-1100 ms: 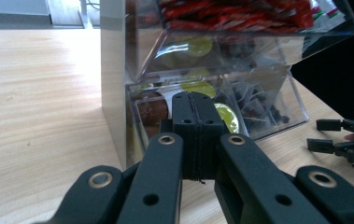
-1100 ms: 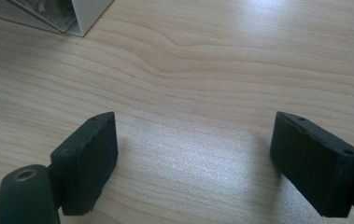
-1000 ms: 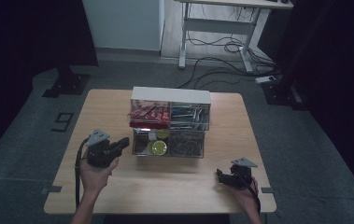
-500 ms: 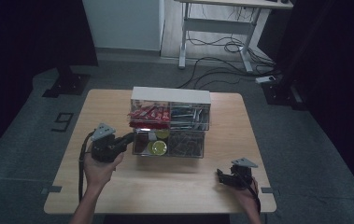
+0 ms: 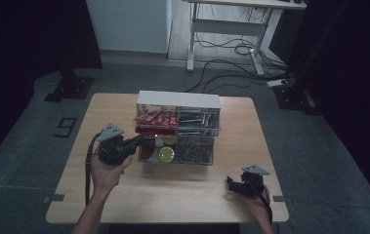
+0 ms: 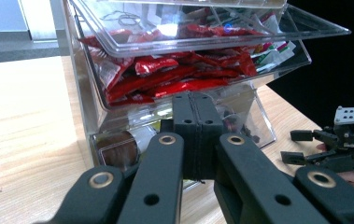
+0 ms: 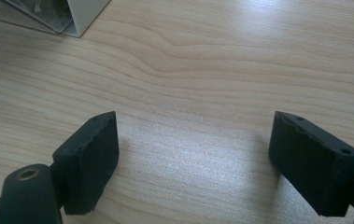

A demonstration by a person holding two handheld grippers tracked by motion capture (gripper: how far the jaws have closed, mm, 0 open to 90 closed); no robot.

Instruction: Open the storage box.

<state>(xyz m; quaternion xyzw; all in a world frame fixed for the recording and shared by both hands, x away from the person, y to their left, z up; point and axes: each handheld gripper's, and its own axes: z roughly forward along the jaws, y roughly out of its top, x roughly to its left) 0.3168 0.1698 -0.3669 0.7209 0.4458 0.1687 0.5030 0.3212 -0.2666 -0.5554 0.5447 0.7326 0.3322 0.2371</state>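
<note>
The drawer of red packets (image 6: 174, 77) sits straight ahead of the left gripper (image 6: 197, 112) and a little above its tips, pulled partway out of the clear drawer cabinet (image 5: 177, 127) so that its front lip overhangs the lower row. Its long axis runs across the line of the gripper, left to right in the left gripper view, with the sliding direction along the gripper's own line. The jaws are clenched flat against each other with nothing between them (a pushing tool rather than a pincer just now), and their tips stand just under the drawer's front wall; whether they touch it I cannot tell. Below them lies the lower drawer with a yellow roll (image 5: 166, 154).

The right gripper (image 5: 241, 185) rests well apart on the table (image 5: 124, 204), off toward the near right corner, jaws spread wide over bare wood. So the left hand is by far the nearer, and I judge that any push on the drawer falls to it.
</note>
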